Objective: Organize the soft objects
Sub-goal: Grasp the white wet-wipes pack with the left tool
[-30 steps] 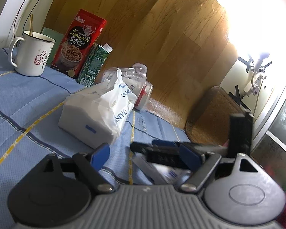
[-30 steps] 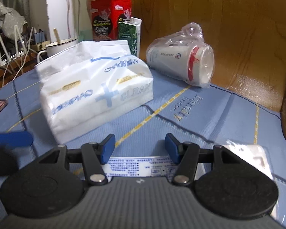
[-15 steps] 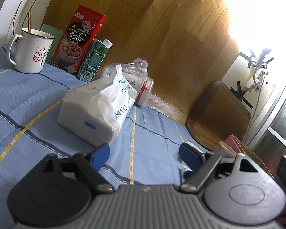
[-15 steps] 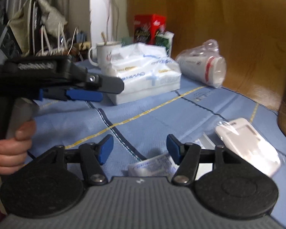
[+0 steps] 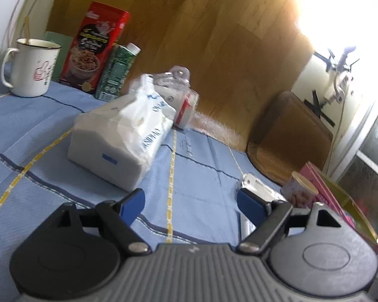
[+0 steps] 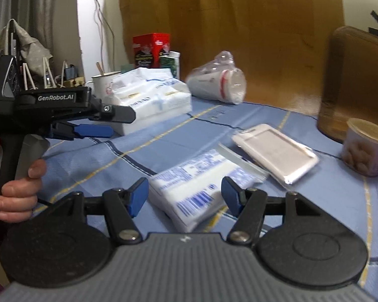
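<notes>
A big white tissue pack (image 5: pixel 121 136) lies on the blue cloth ahead of my open, empty left gripper (image 5: pixel 191 205); it also shows in the right wrist view (image 6: pixel 153 100). A small white tissue packet with blue print (image 6: pixel 201 183) lies just in front of my open right gripper (image 6: pixel 185 198), partly between the fingertips, not gripped. A flat white sealed pouch (image 6: pixel 277 151) lies to its right; it also shows in the left wrist view (image 5: pixel 259 188). The left gripper (image 6: pixel 88 123) appears at the left of the right wrist view, held by a hand.
A bagged stack of paper cups (image 6: pixel 219 85) lies on its side behind the big pack. A mug (image 5: pixel 30 68), a red box (image 5: pixel 93 47) and a green carton (image 5: pixel 118 70) stand at the back. A small snack cup (image 6: pixel 365 146) stands right. A wooden wall is behind.
My right gripper has pulled back and away from the left one, so the small packet now lies in front of it. The left gripper barely moved and stays open.
</notes>
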Tool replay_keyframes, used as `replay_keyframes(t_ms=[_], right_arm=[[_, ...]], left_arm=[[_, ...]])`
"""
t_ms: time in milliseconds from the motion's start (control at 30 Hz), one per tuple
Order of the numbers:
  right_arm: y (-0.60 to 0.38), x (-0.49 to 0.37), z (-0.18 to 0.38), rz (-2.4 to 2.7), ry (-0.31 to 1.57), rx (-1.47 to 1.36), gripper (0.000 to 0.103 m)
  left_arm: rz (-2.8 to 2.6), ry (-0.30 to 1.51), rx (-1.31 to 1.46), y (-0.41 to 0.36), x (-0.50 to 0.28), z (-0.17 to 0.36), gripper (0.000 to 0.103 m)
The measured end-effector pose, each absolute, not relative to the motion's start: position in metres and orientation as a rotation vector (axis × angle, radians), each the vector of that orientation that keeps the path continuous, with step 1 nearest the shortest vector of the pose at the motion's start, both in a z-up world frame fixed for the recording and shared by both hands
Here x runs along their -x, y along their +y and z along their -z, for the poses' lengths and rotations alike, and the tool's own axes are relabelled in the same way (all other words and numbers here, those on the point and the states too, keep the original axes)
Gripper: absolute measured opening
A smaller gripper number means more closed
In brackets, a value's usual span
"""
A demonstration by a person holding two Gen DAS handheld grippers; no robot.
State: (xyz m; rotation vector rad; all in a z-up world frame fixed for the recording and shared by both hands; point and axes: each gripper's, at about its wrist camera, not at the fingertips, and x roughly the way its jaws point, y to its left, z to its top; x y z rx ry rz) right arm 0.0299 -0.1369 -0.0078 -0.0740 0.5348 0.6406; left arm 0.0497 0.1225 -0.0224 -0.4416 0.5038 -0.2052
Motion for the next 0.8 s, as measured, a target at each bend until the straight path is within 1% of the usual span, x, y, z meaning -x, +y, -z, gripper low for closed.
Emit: replay_keyframes(t_ms=[67, 133, 300, 400, 533, 567, 600, 667, 700, 733, 800], right_arm=[[-0.142, -0.029, 0.008, -0.614, 0.537, 0.070, 0.066], [-0.149, -0.029, 0.008, -0.597, 0.546, 0.050, 0.071], [-0.162, -0.030, 0.014, -0.596, 0.601, 0.000, 0.072], [-0.156, -0.026, 0.015, -0.615, 0.612, 0.039, 0.079], [-0.141, -0.024, 0.018, -0.614, 0.616, 0.137, 0.080], [-0.137, -0.025, 0.018, -0.619, 0.615, 0.151, 0.080], [-0.135, -0.026, 0.019, -0.620, 0.613, 0.161, 0.080], [-0.130, -0.028, 0.019, -0.626, 0.605, 0.170, 0.066], [-0.128, -0.027, 0.018, -0.617, 0.594, 0.174, 0.061], [-0.125, -0.026, 0.018, -0.593, 0.585, 0.186, 0.058], [-0.126, -0.023, 0.017, -0.575, 0.568, 0.192, 0.055]], left_arm=[[0.232, 0.527, 0.408, 0.115, -0.052, 0.021, 0.083], [0.261, 0.550, 0.392, 0.105, -0.054, 0.020, 0.083], [0.360, 0.620, 0.392, 0.071, -0.067, 0.021, 0.083], [0.372, 0.656, 0.349, 0.053, -0.074, 0.026, 0.083], [0.389, 0.676, 0.314, 0.043, -0.075, 0.029, 0.083], [0.390, 0.676, 0.299, 0.041, -0.074, 0.029, 0.074], [0.402, 0.680, 0.287, 0.038, -0.073, 0.030, 0.065], [0.428, 0.691, 0.275, 0.033, -0.071, 0.029, 0.056], [0.409, 0.687, 0.262, 0.030, -0.069, 0.028, 0.055], [0.399, 0.685, 0.250, 0.028, -0.067, 0.027, 0.054], [0.403, 0.687, 0.264, 0.028, -0.063, 0.026, 0.054]])
